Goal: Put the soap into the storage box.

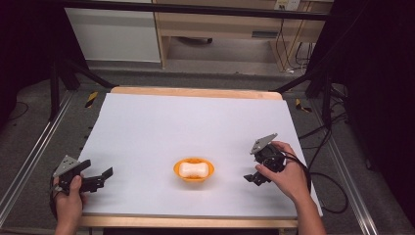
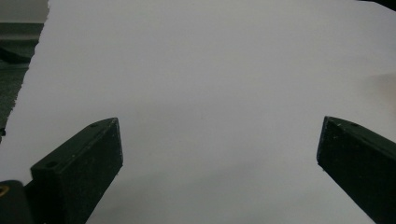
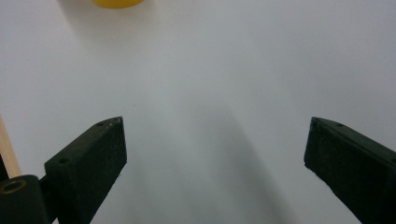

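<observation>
A: What sits on the white tabletop (image 1: 186, 122)?
B: A small orange plastic bowl (image 1: 194, 169), a little below the middle of the high view, with a white bone-shaped piece (image 1: 191, 169) lying inside it.

A: Where is the right gripper (image 1: 256, 178)?
B: At the lower right of the high view, just right of the bowl and apart from it, low over the tabletop with a hand wrapped around its body. Its jaws stand wide apart with nothing between them. In the right gripper view (image 3: 215, 140) bare white surface lies between the two black jaws, and the bowl's yellow-orange rim (image 3: 117, 3) peeks in at the top left edge.

A: And the left gripper (image 1: 100, 178)?
B: At the lower left of the high view, near the tabletop's left edge, well apart from the bowl. Its jaws are spread wide too, gripping nothing; the left gripper view (image 2: 219, 140) shows plain white surface between them.
</observation>
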### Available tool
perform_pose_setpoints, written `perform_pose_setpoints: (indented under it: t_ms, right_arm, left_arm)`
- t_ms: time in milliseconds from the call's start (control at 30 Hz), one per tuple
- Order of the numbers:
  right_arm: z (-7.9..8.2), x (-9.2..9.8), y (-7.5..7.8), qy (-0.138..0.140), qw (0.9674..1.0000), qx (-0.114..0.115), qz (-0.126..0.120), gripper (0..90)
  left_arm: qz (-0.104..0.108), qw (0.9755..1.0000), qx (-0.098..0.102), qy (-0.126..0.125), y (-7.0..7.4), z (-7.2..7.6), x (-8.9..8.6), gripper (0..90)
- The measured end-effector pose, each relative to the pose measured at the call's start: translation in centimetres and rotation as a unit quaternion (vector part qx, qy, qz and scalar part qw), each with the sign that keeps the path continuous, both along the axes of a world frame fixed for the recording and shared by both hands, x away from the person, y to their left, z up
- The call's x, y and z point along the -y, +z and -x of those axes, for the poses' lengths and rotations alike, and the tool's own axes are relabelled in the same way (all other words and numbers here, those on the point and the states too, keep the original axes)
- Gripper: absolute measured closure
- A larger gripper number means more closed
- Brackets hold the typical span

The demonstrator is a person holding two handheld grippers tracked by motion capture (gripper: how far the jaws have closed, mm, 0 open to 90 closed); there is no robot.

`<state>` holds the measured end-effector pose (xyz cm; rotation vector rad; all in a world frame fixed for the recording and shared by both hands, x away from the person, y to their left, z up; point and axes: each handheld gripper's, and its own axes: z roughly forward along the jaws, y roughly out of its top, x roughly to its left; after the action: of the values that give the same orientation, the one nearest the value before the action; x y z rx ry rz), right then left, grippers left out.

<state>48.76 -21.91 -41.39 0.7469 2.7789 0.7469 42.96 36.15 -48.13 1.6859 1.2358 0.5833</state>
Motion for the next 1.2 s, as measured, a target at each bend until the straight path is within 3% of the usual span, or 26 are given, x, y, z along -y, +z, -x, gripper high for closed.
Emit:
perform_pose_setpoints:
  t_ms: [233, 767, 1200]
  right_arm:
    - [0.8, 1.8, -0.1, -0.018, 0.9995, 0.010, -0.026, 6.3]
    - [2.0, 5.7, -2.3, -0.059, 0.9961, 0.008, -0.065, 6.3]
    - [3.3, 9.4, -3.6, -0.097, 0.9886, 0.012, -0.115, 7.2]
  left_arm:
    - [0.000, 1.0000, 0.002, 0.001, 0.0, 0.1, 0.0, 0.0]
    - [-0.002, 1.0000, 0.001, 0.000, 0.0, 0.0, 0.1, 0.0]
    - [-0.004, 1.0000, 0.002, 0.000, 0.0, 0.0, 0.1, 0.0]
